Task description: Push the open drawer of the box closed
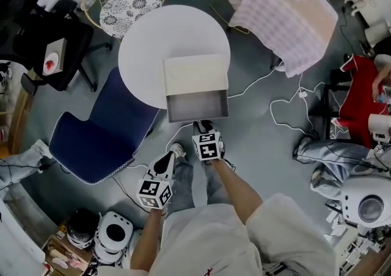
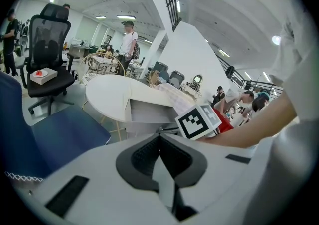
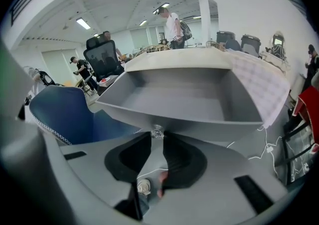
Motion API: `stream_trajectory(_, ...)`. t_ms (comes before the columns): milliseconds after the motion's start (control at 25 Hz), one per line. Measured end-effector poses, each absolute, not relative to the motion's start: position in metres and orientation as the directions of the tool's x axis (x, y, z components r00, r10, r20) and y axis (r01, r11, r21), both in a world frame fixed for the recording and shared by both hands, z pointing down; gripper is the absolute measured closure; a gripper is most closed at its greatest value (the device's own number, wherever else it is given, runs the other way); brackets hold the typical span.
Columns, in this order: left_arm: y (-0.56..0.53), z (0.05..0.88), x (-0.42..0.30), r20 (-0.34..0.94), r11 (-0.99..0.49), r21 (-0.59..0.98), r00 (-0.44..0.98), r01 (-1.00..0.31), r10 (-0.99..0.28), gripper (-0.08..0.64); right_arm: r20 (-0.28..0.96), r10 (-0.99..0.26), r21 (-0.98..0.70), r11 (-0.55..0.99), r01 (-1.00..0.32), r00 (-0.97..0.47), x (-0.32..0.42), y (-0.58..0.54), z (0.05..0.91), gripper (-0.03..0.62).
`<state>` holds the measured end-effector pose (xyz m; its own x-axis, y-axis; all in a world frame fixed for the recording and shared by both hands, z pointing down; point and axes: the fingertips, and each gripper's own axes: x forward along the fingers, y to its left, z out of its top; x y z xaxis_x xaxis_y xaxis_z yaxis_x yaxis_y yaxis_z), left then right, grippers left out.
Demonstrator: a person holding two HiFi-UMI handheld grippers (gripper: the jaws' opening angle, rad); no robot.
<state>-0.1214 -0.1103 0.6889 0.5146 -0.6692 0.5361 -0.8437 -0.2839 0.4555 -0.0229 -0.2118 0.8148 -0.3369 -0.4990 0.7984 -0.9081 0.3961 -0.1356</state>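
A white box (image 1: 195, 73) sits on the round white table (image 1: 140, 49), with its grey drawer (image 1: 197, 105) pulled out over the table's near edge. In the right gripper view the empty drawer (image 3: 174, 97) fills the middle, and its small clear knob (image 3: 157, 132) sits between my jaw tips. My right gripper (image 1: 204, 126) (image 3: 157, 135) is at the drawer's front, its pads closed against the knob. My left gripper (image 1: 168, 159) (image 2: 159, 138) hangs lower and to the left, away from the drawer, shut and holding nothing. From there I see the box (image 2: 149, 112) and the right gripper's marker cube (image 2: 199, 121).
A blue chair (image 1: 98, 134) stands left of the drawer and a black office chair (image 1: 43, 43) further left. A pink checked cloth (image 1: 287, 12) drapes furniture at the back right. White cables (image 1: 287, 110) trail on the floor. A seated person (image 1: 348, 152) is at the right, and helmets (image 1: 104, 232) lie at the bottom left.
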Motion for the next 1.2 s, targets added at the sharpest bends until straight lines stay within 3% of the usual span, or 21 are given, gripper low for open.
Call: stream_trajectory(1200, -0.106, 0.693, -0.122, 0.533, -0.254, 0.473, 0.504, -0.844, -0.680, 0.548, 0.796, -0.513, -0.125, 0.383, -0.915, -0.323, -0.027, -0.273, 0.805, 0.508)
